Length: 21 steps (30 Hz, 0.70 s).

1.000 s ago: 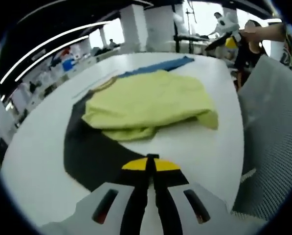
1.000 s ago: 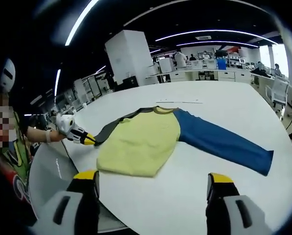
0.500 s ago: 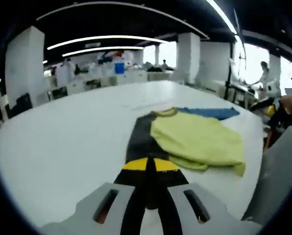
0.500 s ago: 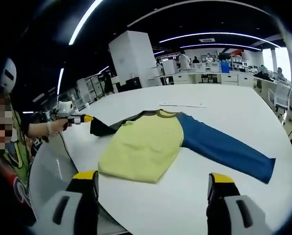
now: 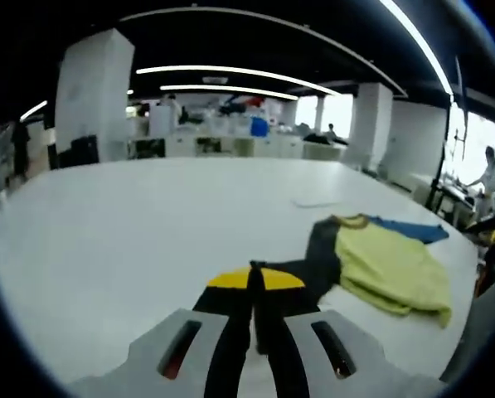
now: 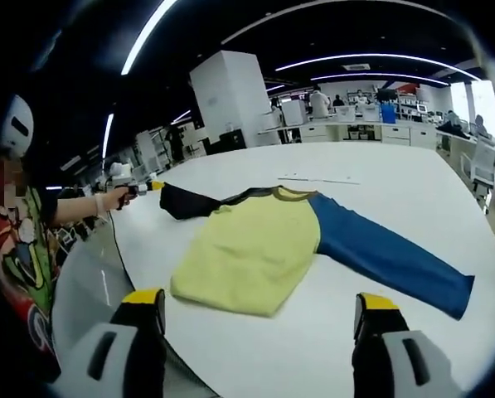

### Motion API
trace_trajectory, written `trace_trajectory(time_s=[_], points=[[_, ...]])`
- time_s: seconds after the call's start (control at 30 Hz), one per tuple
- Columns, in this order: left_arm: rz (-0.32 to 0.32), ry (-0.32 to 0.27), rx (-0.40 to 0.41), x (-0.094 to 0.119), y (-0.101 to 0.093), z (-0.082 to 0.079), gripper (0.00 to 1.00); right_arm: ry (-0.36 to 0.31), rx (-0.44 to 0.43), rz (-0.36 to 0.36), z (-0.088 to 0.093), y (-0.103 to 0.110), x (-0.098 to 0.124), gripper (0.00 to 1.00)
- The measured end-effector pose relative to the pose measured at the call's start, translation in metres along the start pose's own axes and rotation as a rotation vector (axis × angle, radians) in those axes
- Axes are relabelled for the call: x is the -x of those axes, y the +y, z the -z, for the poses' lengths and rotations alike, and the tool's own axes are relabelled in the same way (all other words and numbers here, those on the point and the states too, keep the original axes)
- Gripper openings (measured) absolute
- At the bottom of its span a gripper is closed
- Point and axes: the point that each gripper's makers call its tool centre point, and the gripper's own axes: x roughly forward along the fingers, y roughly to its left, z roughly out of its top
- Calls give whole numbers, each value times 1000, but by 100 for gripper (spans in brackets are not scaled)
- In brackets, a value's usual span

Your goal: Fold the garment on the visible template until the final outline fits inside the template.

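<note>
Open-plan office, white worktop point(image 6: 380, 348) carrying the garment point(image 6: 255, 249). Left claw point(image 5: 255, 278) is pinching the dark sleeve point(image 6: 189, 201), pulling it outward; keep it low and taut, avoid dragging the body. Right claw point(image 6: 255, 307) is hovering with jaws apart.

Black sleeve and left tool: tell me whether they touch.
Touching. The left gripper view shows the left tool shut on the black sleeve; the right gripper view shows it pulled taut.
</note>
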Motion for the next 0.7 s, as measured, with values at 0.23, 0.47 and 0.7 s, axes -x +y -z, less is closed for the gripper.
trace_trajectory(time_s=[0.23,0.47,0.7], points=[[-66,-22,52,-21,40,-4,0,9,15,-14,-8,0,-8,97],[-124,0,51,-46,84,-5,0,44,8,-27,-4,0,-17,97],[-161,100,62,-69,121,24,0,69,-2,-32,-2,0,-24,97]])
